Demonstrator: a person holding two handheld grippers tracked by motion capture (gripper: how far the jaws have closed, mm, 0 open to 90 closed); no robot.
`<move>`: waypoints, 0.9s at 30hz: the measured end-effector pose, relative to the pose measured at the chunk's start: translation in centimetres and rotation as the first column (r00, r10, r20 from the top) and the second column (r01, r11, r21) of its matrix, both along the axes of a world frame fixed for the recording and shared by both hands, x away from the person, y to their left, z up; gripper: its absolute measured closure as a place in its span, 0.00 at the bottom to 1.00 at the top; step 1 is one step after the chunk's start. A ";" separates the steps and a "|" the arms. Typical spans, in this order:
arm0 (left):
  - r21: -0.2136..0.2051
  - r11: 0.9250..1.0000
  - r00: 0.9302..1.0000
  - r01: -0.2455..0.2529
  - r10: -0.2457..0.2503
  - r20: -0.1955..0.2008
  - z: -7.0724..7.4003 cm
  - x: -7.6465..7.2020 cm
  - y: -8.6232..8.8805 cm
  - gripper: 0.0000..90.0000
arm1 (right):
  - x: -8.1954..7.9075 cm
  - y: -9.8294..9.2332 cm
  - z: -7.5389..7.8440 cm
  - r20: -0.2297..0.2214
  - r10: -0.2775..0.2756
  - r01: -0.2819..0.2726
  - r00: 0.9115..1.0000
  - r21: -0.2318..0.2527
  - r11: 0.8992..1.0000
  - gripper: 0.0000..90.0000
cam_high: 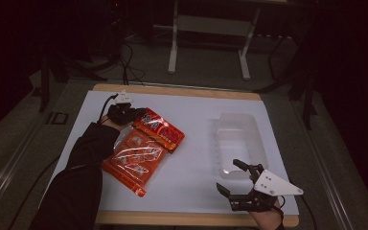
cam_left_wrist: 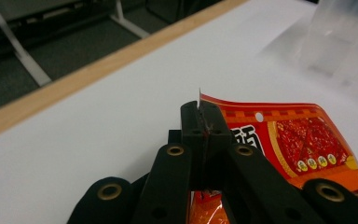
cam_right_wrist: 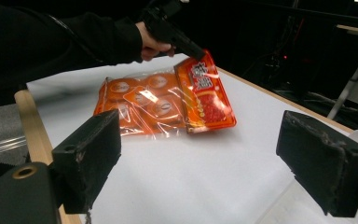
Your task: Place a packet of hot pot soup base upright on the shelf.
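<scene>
Clear plastic tray point(cam_high: 258, 125), nothing inside

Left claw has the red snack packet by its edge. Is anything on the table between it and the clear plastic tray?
Nothing visible does. The left claw is shut on the red snack packet, which overlaps the orange multipack bag. Bare white table lies between them and the clear plastic tray. The right claw waits open at the tray's near end.
</scene>
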State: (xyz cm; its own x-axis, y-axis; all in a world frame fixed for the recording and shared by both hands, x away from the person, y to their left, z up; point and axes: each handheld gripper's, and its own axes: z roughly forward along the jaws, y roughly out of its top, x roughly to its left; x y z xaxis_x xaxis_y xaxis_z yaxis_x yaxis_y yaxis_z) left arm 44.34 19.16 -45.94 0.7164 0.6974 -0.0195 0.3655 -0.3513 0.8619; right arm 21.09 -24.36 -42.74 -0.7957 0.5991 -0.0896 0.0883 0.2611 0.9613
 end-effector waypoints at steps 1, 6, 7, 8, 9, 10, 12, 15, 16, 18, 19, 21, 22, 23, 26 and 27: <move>-0.005 1.000 1.000 0.000 0.000 0.009 0.4 -0.3 0.0 1.00 | 0.0 0.0 0.1 -0.003 0.003 -0.003 1.000 0.001 1.000 0.15; -0.001 1.000 0.999 0.028 -0.028 0.034 2.1 -1.3 0.1 1.00 | 0.0 0.1 0.4 -0.009 0.010 -0.010 1.000 0.025 1.000 0.17; -0.003 1.000 0.999 0.030 -0.030 0.043 2.4 -1.5 0.1 1.00 | 0.0 0.1 0.4 -0.012 0.019 -0.018 1.000 0.026 1.000 0.18; -0.003 1.000 0.999 0.030 -0.030 0.043 2.4 -1.5 0.1 1.00 | 0.0 0.1 0.4 -0.012 0.019 -0.018 1.000 0.026 1.000 0.18; -0.003 0.999 0.997 0.042 -0.041 0.062 3.2 -2.2 0.3 1.00 | 0.0 0.1 0.4 -0.011 0.018 -0.018 1.000 0.027 0.999 0.19; -0.002 0.999 0.996 0.049 -0.049 0.068 3.5 -2.4 0.3 1.00 | 0.1 0.1 0.4 -0.013 0.033 -0.032 0.999 0.028 0.999 0.23; -0.005 0.999 0.995 0.054 -0.053 0.083 4.1 -3.0 0.4 1.00 | 0.2 0.0 0.4 -0.011 0.041 -0.041 0.999 0.036 0.999 0.25; -0.008 0.998 0.994 0.063 -0.062 0.091 5.1 -3.8 0.5 1.00 | 0.2 -0.2 0.6 -0.012 0.038 -0.037 0.999 0.056 0.998 0.24; 0.006 0.998 0.993 0.063 -0.064 0.102 5.5 -4.1 0.6 1.00 | 0.3 -0.3 0.7 -0.015 0.034 -0.033 0.999 0.065 0.997 0.23; 0.002 0.998 0.992 0.070 -0.070 0.108 6.2 -4.6 0.7 1.00 | 0.3 -0.4 0.8 -0.016 0.021 -0.020 1.000 0.071 0.997 0.22; 0.005 0.998 0.991 0.067 -0.067 0.117 6.5 -4.9 0.8 1.00 | 0.4 -0.4 0.9 -0.018 0.015 -0.013 1.000 0.073 0.997 0.20; -0.007 0.997 0.990 0.072 -0.071 0.124 7.0 -5.4 1.0 1.00 | 0.5 -0.3 1.0 -0.027 0.012 -0.010 1.000 0.076 0.997 0.18; -0.006 0.997 0.989 0.071 -0.070 0.131 7.2 -5.7 1.0 1.00 | 0.5 -0.3 1.1 -0.031 0.013 -0.011 0.999 0.075 0.997 0.16; -0.017 0.997 0.988 0.079 -0.076 0.133 7.4 -6.0 1.1 1.00 | 0.6 -0.2 1.2 -0.035 0.017 -0.014 0.999 0.076 0.997 0.15; -0.018 0.996 0.985 0.086 -0.082 0.151 7.9 -6.8 1.2 1.00 | 0.8 0.3 1.5 -0.047 0.028 -0.024 0.999 0.073 0.997 0.15; -0.017 0.997 0.984 0.081 -0.077 0.158 8.1 -7.1 1.2 1.00 | 0.9 0.5 1.7 -0.052 0.035 -0.031 0.998 0.072 0.997 0.15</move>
State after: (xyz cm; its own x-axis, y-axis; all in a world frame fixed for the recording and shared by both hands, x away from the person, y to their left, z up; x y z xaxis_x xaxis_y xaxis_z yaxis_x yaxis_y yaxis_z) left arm 37.22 20.38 -37.87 0.7649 0.6389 0.0820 0.1966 -0.3528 0.9148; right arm 22.02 -23.91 -41.07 -0.8174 0.5760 -0.0047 0.1322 0.1955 0.9718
